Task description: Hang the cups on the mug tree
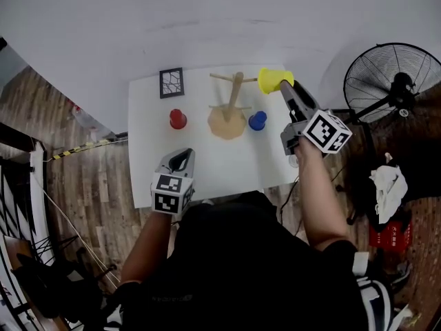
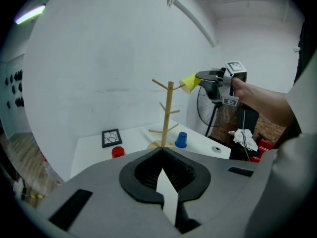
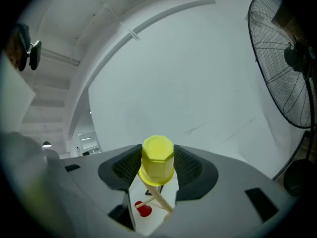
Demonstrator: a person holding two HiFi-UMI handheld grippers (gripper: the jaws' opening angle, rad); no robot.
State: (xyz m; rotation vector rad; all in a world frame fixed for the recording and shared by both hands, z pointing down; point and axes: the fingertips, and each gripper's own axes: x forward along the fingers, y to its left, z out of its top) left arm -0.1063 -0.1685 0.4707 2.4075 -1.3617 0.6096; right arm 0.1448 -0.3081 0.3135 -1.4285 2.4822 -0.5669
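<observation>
White table (image 1: pixel 207 169) on wood floor (image 1: pixel 83 178) — right tool (image 1: pixel 284 86) grips yellow cup (image 1: pixel 273 80), left tool (image 1: pixel 182 155) closed

I found my left gripper (image 1: pixel 185 156) low, at 8 o'clock from the head view's centre. Its nose pointed toward 12 o'clock and its jaws were pressed together, pad to pad. The left forearm (image 1: pixel 148 243) ran back toward 7 o'clock. My right gripper (image 1: pixel 284 88) sat raised at 2 o'clock, nose toward 11 o'clock, jaws clamped on the yellow cup (image 1: pixel 273 80). The right forearm (image 1: pixel 318 192) was extended, nearly straight.
</observation>
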